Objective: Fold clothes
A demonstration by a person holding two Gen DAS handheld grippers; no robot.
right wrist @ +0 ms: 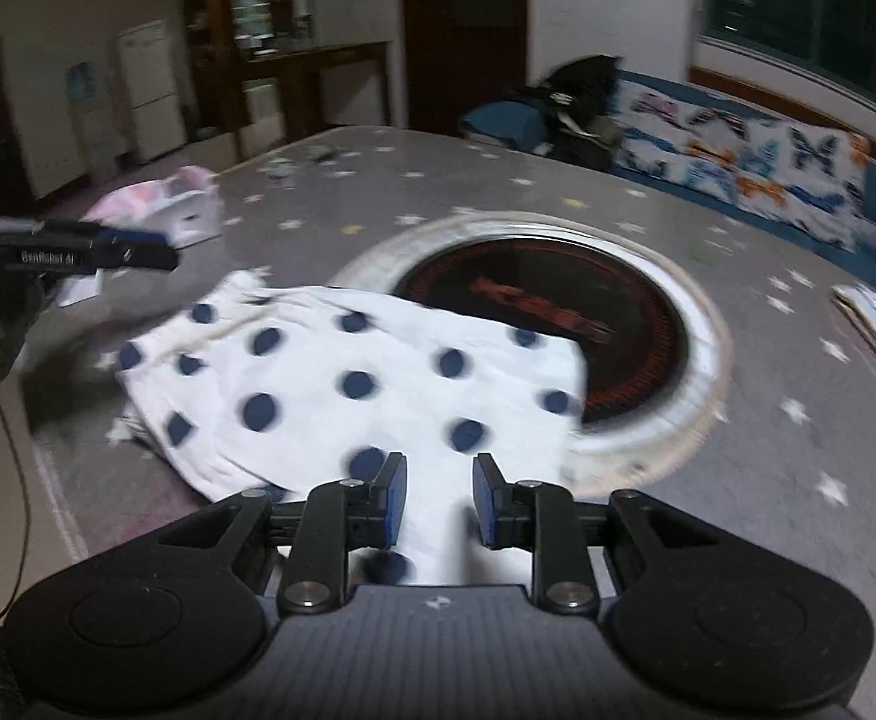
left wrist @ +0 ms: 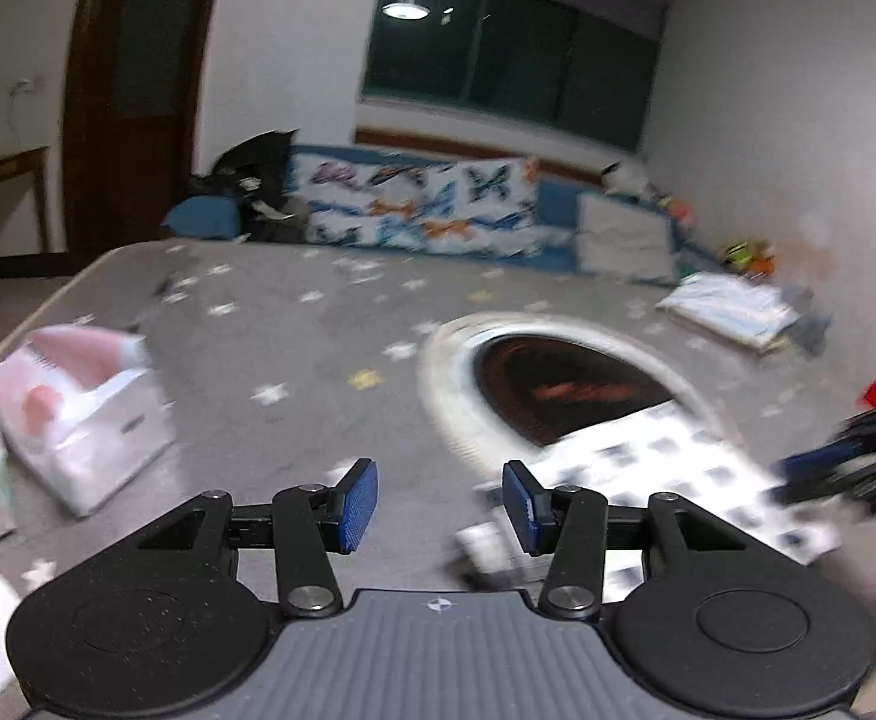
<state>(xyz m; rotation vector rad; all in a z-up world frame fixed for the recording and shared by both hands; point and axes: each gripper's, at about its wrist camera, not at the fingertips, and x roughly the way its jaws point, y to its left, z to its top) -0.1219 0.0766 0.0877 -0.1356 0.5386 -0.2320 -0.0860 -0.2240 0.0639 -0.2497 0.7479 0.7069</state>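
On the grey star-print worktop (right wrist: 648, 180), the white garment with navy polka dots (right wrist: 342, 372) is lying in a rumpled heap, its far edge draped over the rim and part of the dark glass of the round built-in hotplate (right wrist: 558, 300) sunk into the middle. So the thing to be folded is right in front of the right tongs (right wrist: 435, 501) and off to the right of the left tongs (left wrist: 441, 507).

Right tongs: jaws parted, with a strip of the white cloth running up between the blue pads, but I can't see the pads actually pressing on it, so I'd call that a loose or released hold, not a grip. Left tongs: open with nothing between them, just bare worktop underneath, and the dotted cloth sits beside the right-hand pad.

What could go wrong from here, as far as I can judge:
- The cloth is bunched, not flat. Start a fold now and you lock in the wrinkles and get a lopsided bundle.
- With the right jaws this loose, any pull would just slide the fabric out.
- The edge over the hotplate could snag on the raised rim when dragged.
- Both views are pretty motion-blurred, so edges and corners are hard to pick out. Easy to pinch two layers instead of one.
- There's a pink and white bag (left wrist: 84, 414) sitting at the left, which could get bumped if the garment is spread that way.
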